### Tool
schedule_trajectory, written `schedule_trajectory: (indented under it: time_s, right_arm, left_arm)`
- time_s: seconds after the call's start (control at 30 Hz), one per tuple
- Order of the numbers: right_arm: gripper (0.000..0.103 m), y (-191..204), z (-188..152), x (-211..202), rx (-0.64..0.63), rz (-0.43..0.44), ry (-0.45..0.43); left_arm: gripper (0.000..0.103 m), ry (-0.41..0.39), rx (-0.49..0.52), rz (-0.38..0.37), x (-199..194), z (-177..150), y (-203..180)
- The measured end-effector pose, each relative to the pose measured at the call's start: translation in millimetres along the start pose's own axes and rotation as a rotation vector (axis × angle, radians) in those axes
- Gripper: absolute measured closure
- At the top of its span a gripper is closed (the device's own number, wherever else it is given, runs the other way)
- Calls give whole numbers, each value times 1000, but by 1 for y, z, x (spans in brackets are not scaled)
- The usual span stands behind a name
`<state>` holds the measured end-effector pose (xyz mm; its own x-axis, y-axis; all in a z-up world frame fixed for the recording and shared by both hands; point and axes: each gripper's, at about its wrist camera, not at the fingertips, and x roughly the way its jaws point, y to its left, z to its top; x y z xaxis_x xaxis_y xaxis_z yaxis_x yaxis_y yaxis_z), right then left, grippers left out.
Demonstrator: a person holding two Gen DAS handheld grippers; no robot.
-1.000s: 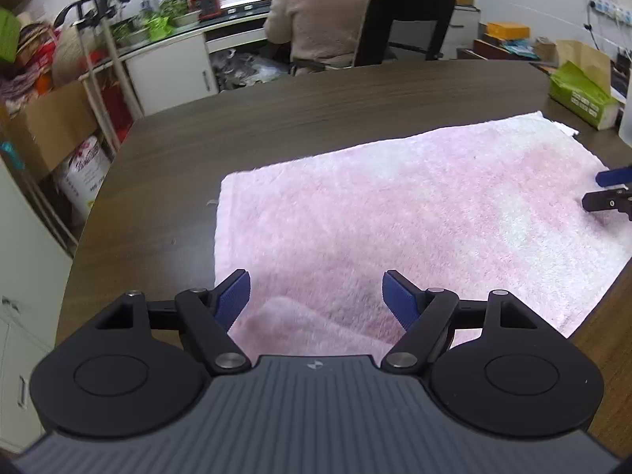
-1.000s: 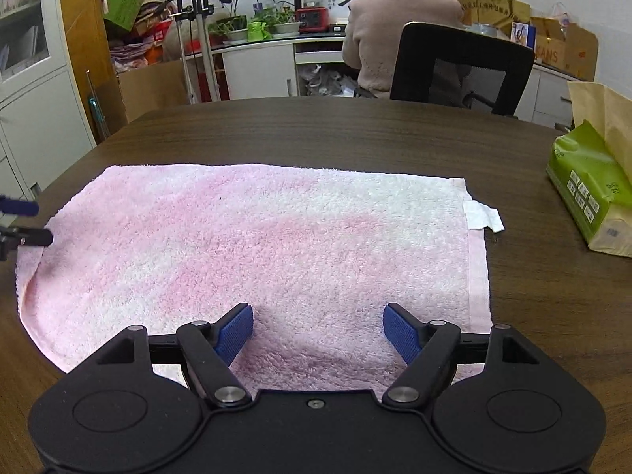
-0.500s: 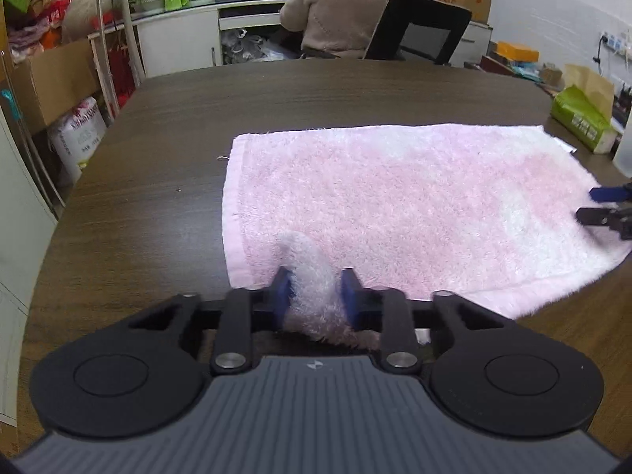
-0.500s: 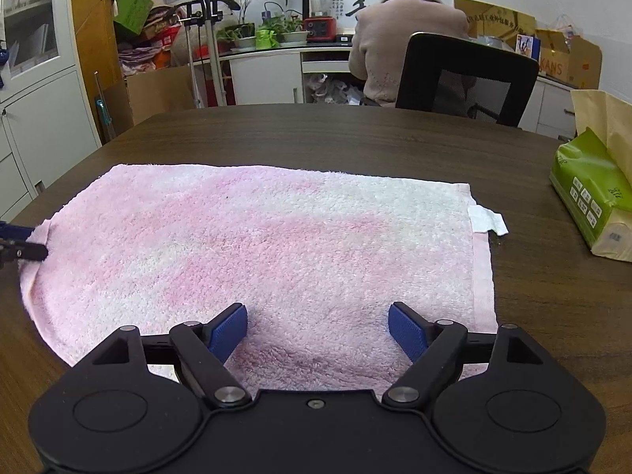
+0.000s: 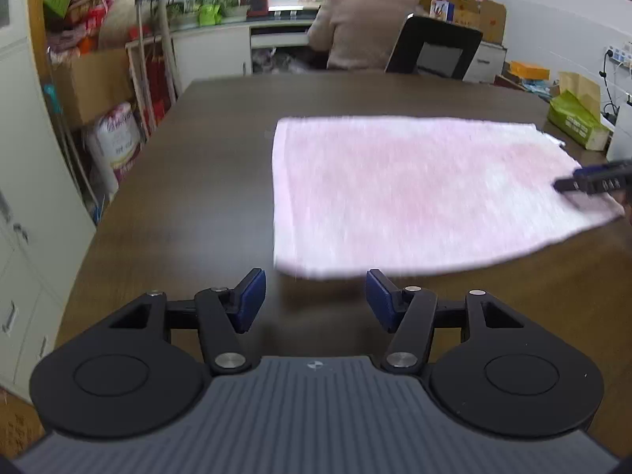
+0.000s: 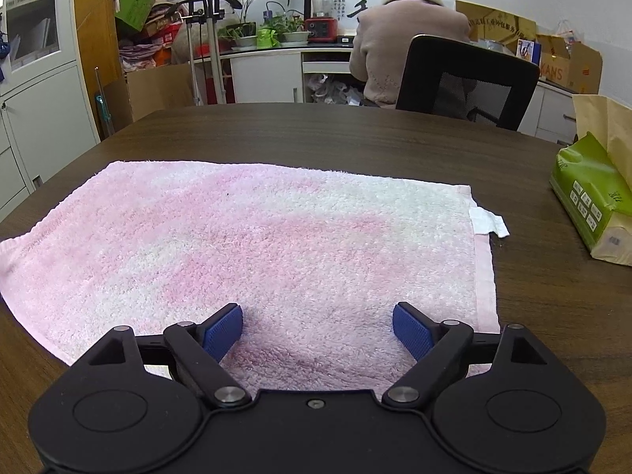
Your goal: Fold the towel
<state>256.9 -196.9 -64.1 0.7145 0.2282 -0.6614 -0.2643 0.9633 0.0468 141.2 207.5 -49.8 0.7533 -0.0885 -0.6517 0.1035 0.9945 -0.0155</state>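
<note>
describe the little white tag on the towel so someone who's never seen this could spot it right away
Start at the dark wooden table and find the pink towel spread flat on it. Follow its right edge toward the far corner, on the side of the green tissue pack. The tag sticks out there: small, white and smooth, unlike the fluffy pink pile.

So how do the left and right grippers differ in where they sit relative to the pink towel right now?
The left gripper hangs over bare table, just short of the towel's near corner; the right gripper sits over the towel's near edge, with cloth between its blue pads. The left view is motion-blurred; the right view is sharp. Both are open and hold nothing.
</note>
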Motion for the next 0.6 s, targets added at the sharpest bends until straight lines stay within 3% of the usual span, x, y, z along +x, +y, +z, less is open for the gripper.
schedule_trajectory:
  time_s: [0.03,0.1,0.17,0.3,0.37,0.43,0.6]
  right_arm:
    - [20,0,0,0,1,-1,1]
    - [19,0,1,0,3,-1,1]
    - [18,0,1,1,8,2,1]
    - [23,-5,3,-8,81,32,-19]
    - [23,-4,1,-25,100,16,-59]
    - [23,2,-5,-41,75,1,-77]
    - [23,9,-29,-58,-7,-38,-55]
  left_arm:
    - [47,-5,-5,7,-10,-7,1]
    - [36,-36,-15,19,-25,-9,2]
    - [2,-145,-22,29,-40,4,-5]
    - [0,-249,27,62,-22,39,-34]
    - [0,-202,39,36,2,51,-42]
    - [2,-122,37,60,30,54,-46]
    - [3,-24,6,66,53,41,-40]
